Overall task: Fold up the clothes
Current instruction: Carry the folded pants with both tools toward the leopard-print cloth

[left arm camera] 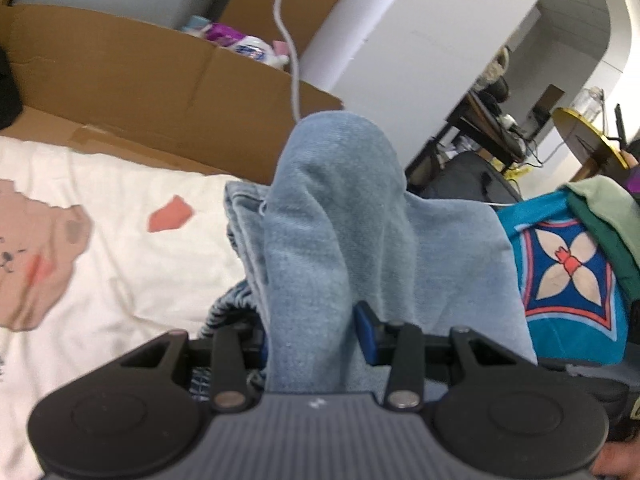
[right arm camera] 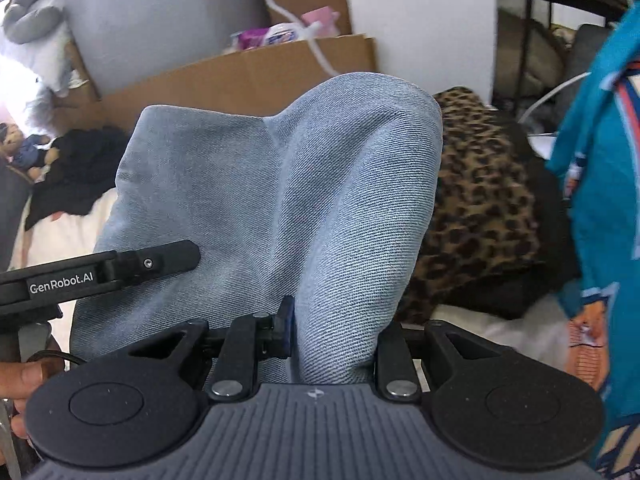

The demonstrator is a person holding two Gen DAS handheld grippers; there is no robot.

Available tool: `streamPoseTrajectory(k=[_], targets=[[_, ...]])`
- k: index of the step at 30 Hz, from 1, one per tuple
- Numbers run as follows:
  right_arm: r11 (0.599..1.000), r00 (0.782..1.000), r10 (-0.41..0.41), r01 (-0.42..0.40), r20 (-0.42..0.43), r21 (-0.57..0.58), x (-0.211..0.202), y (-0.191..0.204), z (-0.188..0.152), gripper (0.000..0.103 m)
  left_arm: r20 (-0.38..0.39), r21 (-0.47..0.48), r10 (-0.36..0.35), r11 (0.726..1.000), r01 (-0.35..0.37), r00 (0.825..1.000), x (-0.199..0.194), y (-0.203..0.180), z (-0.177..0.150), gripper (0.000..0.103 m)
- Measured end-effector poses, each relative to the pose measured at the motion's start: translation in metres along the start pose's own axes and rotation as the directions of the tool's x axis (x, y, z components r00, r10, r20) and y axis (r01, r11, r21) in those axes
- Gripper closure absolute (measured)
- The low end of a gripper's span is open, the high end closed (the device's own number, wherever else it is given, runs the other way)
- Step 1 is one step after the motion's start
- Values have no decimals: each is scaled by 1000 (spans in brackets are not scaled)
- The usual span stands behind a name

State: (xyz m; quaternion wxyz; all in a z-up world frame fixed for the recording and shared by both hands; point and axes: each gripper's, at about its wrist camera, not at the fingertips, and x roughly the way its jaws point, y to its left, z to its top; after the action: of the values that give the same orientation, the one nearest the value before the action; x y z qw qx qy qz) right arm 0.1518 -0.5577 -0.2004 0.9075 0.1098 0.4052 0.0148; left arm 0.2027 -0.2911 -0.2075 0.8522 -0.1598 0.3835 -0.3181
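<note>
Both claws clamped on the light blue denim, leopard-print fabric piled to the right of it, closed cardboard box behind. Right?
Nearly. The cardboard box is open, not closed: the right wrist view shows packets inside. The rest holds: left claw and right claw grip the denim, with leopard-print fabric to its right.

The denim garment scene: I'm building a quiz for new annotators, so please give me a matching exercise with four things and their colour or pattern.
Things:
1. denim garment
2. cardboard box
3. folded fabric beside the denim
4. bedsheet

Descriptions:
A. leopard print
B. white with a bear picture
C. light blue
D. brown

Pairs: 1-C, 2-D, 3-A, 4-B
</note>
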Motion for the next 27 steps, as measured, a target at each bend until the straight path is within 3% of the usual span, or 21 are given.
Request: streamPoseTrajectory(k=[12, 27], targets=[[991, 988, -130, 131, 78, -4, -27, -39, 11, 81, 19, -7, -104, 995, 104, 994, 28, -40, 3, 61], [974, 961, -223, 225, 166, 3, -15, -76, 68, 81, 91, 52, -99, 994, 94, 991, 80, -84, 53, 62]])
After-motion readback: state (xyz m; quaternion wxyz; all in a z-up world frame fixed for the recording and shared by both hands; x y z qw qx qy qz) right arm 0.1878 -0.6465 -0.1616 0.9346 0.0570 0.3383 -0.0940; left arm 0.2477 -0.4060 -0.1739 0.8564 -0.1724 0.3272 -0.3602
